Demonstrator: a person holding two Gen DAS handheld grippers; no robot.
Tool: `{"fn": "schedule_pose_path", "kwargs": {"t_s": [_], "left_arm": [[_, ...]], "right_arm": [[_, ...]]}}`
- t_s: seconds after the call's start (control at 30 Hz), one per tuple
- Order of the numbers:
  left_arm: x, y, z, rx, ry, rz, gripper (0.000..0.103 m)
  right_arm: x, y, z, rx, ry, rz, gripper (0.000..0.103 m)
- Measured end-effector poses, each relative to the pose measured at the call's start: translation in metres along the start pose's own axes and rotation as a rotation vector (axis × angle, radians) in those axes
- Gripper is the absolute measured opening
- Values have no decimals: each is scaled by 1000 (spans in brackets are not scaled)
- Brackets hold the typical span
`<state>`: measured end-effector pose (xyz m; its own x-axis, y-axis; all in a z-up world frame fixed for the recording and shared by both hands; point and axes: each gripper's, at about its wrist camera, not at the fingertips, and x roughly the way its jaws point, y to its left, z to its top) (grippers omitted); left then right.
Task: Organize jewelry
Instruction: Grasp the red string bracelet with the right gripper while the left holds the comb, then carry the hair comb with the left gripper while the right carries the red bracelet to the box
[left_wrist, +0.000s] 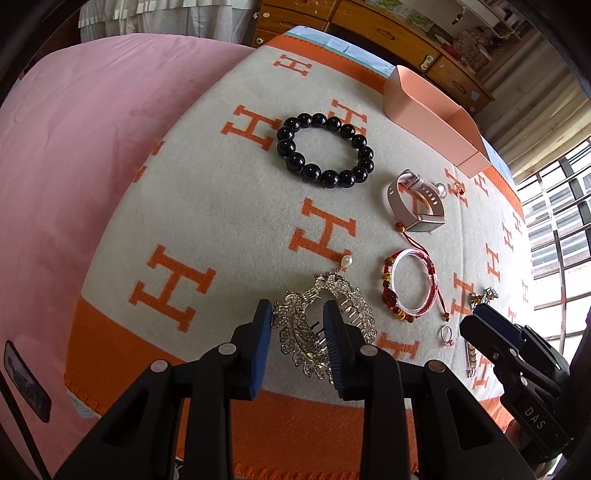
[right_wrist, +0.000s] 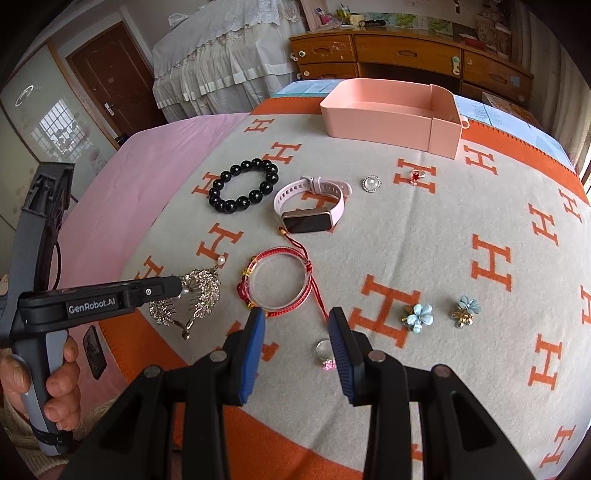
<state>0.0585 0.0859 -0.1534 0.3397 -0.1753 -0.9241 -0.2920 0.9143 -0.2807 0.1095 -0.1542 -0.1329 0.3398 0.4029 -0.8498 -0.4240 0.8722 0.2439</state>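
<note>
Starting the sorting: left gripper (left_wrist: 298, 341), jaws part-open, straddles the rhinestone hair comb (right_wrist: 192, 299) near the blanket's (right_wrist: 443, 229) front edge, grip uncertain; right gripper (right_wrist: 297, 345) hangs part-open, empty; pink box (right_wrist: 388, 122) awaits at the far edge.

On the bed, a blanket (right_wrist: 424, 236) carries everything. At its far edge sits the open box (right_wrist: 391, 118). Nearer than the box, in the right wrist view, a row runs left to right: bead bracelet (right_wrist: 243, 192), watch (right_wrist: 312, 206), pearl brooch (right_wrist: 371, 183), small ring (right_wrist: 418, 175). Before the watch lies the cord bracelet with a bangle (right_wrist: 279, 288); to its left lies the rhinestone hair comb (right_wrist: 192, 299). Right of the bangle sit two flower clips (right_wrist: 417, 316), well apart from it. Nearest of all lies a ring with a stone (right_wrist: 324, 354).
</note>
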Motion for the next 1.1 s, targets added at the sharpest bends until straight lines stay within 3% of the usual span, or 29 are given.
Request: {"fn": "schedule_pose_path", "kwargs": {"t_s": [0.17, 0.43, 0.67, 0.7, 0.73, 0.93, 1.1], "left_arm": [[1, 4, 7, 14, 7, -25, 26], [-2, 3, 10, 38, -2, -43, 26], [-2, 2, 9, 50, 0, -51, 26], [-3, 2, 9, 51, -2, -50, 26], [-3, 2, 9, 51, -2, -52, 26], [-12, -1, 10, 66, -20, -65, 26], [-24, -11, 20, 93, -24, -93, 26]], "right_arm": [[11, 2, 14, 47, 37, 0, 36], [31, 11, 25, -6, 66, -100, 35], [58, 17, 35, -83, 143, -160, 17], [60, 19, 36, -103, 131, -174, 8], [61, 22, 35, -133, 130, -196, 6], [51, 20, 30, -127, 106, -176, 6], [19, 12, 34, -87, 40, -143, 6]]}}
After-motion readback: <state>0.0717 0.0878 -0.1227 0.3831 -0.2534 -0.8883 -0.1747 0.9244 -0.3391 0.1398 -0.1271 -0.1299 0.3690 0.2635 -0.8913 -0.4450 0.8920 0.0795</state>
